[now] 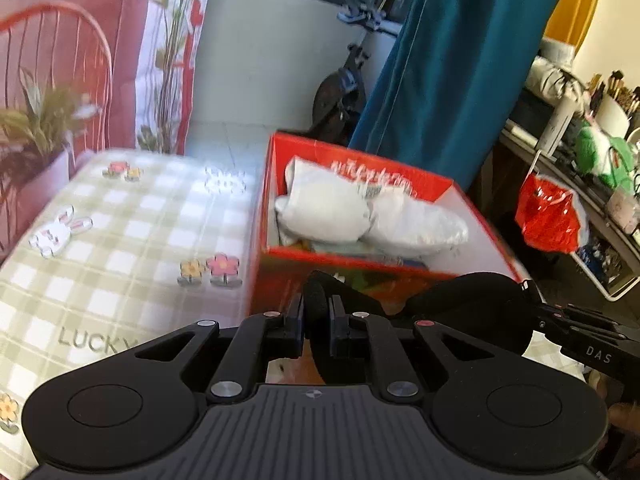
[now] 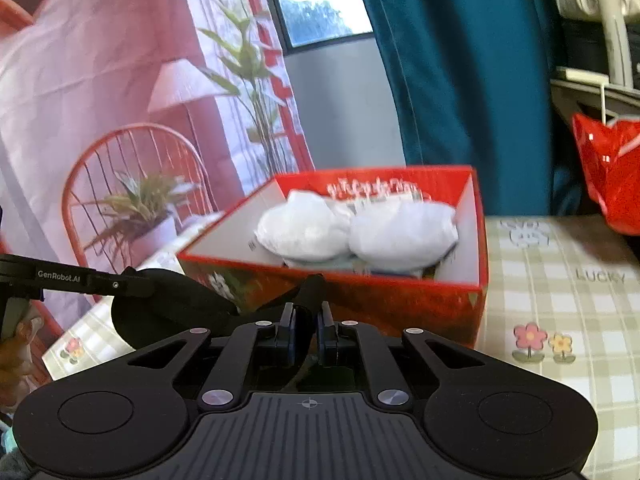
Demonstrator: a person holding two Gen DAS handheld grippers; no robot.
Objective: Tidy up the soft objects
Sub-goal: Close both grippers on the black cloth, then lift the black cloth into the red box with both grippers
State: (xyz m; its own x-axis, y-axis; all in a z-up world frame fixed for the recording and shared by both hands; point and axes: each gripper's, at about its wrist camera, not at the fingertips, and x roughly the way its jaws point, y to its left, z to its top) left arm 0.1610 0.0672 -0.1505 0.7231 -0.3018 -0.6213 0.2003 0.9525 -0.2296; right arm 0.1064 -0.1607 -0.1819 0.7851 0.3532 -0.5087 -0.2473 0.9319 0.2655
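Box (image 1: 340,276): glossy red card outside, matt white inside. Bundles (image 2: 352,232): white, soft, crinkled film. Black item (image 1: 472,312): matt, soft-looking. Tablecloth (image 1: 120,240): smooth checked sheet. Grippers: matt black plastic, metal pins. Curtain (image 1: 448,60): teal cloth.

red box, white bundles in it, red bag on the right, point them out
red box (image 2: 400,300), right wrist view, front wall
white bundles (image 2: 400,236), right wrist view, the right-hand bundle
red bag (image 1: 548,216), left wrist view, its middle

Bright daylight via window (image 2: 316,4), motion blur esp. red box (image 1: 360,248), heavy fisheye warp at edges.
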